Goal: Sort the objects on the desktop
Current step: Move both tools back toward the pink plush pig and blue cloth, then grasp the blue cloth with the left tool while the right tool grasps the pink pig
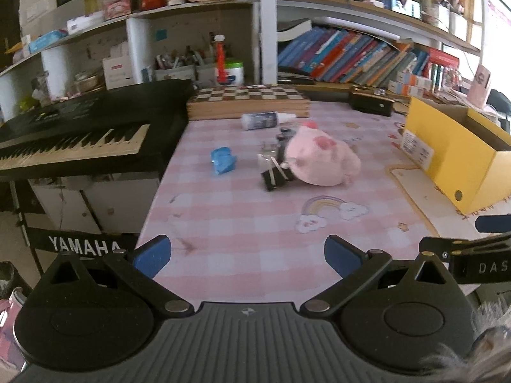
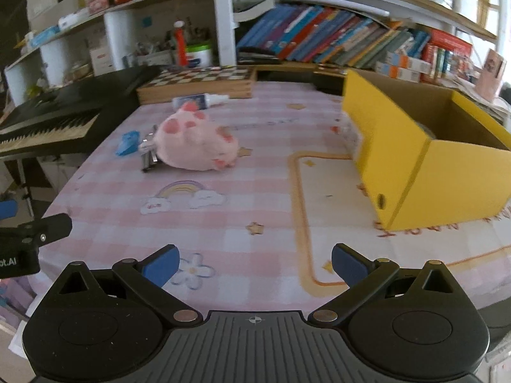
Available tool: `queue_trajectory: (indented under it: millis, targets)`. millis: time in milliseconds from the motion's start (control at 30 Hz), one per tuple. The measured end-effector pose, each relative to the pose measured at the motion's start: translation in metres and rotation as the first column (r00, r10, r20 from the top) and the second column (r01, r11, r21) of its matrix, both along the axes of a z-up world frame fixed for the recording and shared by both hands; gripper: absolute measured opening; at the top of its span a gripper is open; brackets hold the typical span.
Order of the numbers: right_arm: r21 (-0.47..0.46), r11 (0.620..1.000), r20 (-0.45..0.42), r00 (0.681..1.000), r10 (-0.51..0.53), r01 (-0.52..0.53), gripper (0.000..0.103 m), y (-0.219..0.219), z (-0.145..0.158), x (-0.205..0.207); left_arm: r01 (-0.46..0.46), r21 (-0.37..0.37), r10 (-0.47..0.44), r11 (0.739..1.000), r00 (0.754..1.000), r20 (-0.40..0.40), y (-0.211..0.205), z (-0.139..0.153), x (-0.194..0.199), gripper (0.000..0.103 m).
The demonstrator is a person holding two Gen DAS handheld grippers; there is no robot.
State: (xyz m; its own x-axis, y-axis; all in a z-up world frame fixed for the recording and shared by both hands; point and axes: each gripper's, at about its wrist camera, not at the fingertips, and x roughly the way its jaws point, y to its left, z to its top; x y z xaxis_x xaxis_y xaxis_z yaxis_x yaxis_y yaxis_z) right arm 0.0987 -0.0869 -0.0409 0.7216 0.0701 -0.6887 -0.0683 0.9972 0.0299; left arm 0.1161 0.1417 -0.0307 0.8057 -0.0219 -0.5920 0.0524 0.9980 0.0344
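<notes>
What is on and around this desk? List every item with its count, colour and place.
plush toy: 1, pink, middle of the desk
binder clip: 1, black, touching the toy's left side, with small items I cannot identify
small blue object: 1, blue, left of the clip
bottle: 1, white with dark label, lying in front of the chessboard
chessboard: 1, brown and cream, back of the desk
box: 1, yellow, open, right side
black case: 1, behind the box
keyboard: 1, black, left of the desk
tablecloth: 1, pink checked
books: many, mixed colours, shelf behind
left gripper: open, empty
right gripper: open, empty
</notes>
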Motion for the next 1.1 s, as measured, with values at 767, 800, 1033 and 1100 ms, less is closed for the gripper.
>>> queue_trajectory:
  millis: [767, 800, 1033, 1100]
  targets:
    - [-0.171, 0.962, 0.107, 0.967, 0.233, -0.213, 0.101, 0.057, -0.006, 0.111, 0.008, -0.026, -0.009, 1.0, 1.0, -0.025, 0.035, -0.02, 0.134, 0.094]
    - [-0.195, 0.954, 0.105, 0.962, 0.252, -0.228, 0.101, 0.06, -0.008, 0.116, 0.003, -0.023, -0.004, 1.0, 1.0, -0.026, 0.035, -0.021, 0.142, 0.094]
    - [-0.365, 0.872, 0.073, 0.924, 0.375, -0.325, 0.101, 0.079, -0.027, 0.141, -0.033, -0.008, 0.033, 0.999, 0.998, -0.056, 0.038, -0.035, 0.195, 0.085]
    - [-0.392, 0.851, 0.058, 0.914, 0.401, -0.349, 0.101, 0.084, -0.031, 0.145, -0.048, -0.013, 0.047, 0.999, 0.995, -0.084, 0.04, -0.041, 0.208, 0.076]
